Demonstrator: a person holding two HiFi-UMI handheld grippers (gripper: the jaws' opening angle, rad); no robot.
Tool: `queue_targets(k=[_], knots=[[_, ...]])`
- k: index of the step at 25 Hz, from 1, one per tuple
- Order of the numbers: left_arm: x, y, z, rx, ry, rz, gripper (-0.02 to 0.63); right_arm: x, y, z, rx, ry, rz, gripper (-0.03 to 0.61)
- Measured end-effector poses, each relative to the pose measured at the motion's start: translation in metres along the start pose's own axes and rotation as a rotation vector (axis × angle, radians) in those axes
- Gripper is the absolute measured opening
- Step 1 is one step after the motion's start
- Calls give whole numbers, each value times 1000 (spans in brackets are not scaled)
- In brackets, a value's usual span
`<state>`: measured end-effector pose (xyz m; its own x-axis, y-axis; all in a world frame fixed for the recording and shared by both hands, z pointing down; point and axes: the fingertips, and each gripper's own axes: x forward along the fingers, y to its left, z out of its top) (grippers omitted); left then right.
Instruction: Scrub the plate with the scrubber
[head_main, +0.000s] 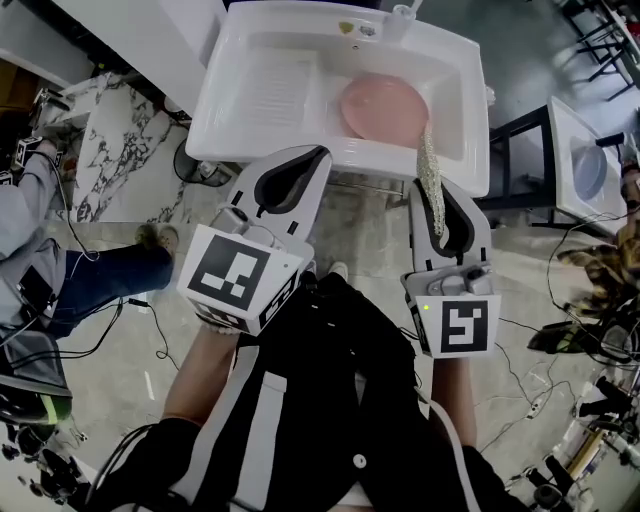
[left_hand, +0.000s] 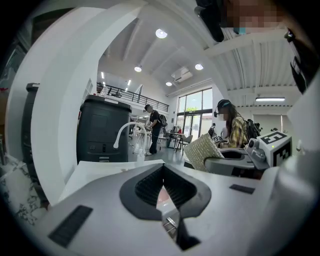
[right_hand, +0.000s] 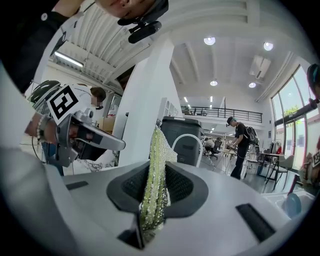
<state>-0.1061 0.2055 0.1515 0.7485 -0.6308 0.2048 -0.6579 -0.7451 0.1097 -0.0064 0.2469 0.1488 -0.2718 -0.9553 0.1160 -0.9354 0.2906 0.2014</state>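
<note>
Scrubber (head_main: 431, 180) clamped edge-up in right gripper (head_main: 438, 197) fingers, tip aimed at plate (head_main: 384, 108) 4 o'clock rim, contact unclear. Plate laid in sink (head_main: 260, 60). Left gripper (head_main: 318, 156) fingers closed, empty, likely held ready for steadying.

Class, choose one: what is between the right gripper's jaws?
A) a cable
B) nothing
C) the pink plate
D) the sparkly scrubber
D: the right gripper has its jaws clamped on the scrubber, while the pink plate lies in the sink.
</note>
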Motion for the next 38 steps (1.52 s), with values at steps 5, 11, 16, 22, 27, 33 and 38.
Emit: queue_targets(k=[5, 11, 16, 22, 27, 33, 38], knots=[[4, 6, 3, 8, -5, -31, 0, 0, 0, -1, -4, 10, -42, 72], [0, 0, 4, 29, -14, -72, 0, -10, 3, -3, -6, 14, -87, 72], [-7, -5, 3, 69, -13, -107, 0, -13, 7, -6, -4, 16, -113, 72], [-8, 3, 2, 58, -21, -95, 0, -1, 11, -3, -9, 6, -97, 72], [-3, 20, 0, 23, -8, -77, 0, 18, 7, -7, 9, 16, -96, 72], [15, 39, 3, 2, -14, -46, 0, 41, -8, -12, 11, 14, -79, 72], [47, 47, 7, -59, -18, -37, 0, 66, -39, -12, 52, -9, -52, 72]])
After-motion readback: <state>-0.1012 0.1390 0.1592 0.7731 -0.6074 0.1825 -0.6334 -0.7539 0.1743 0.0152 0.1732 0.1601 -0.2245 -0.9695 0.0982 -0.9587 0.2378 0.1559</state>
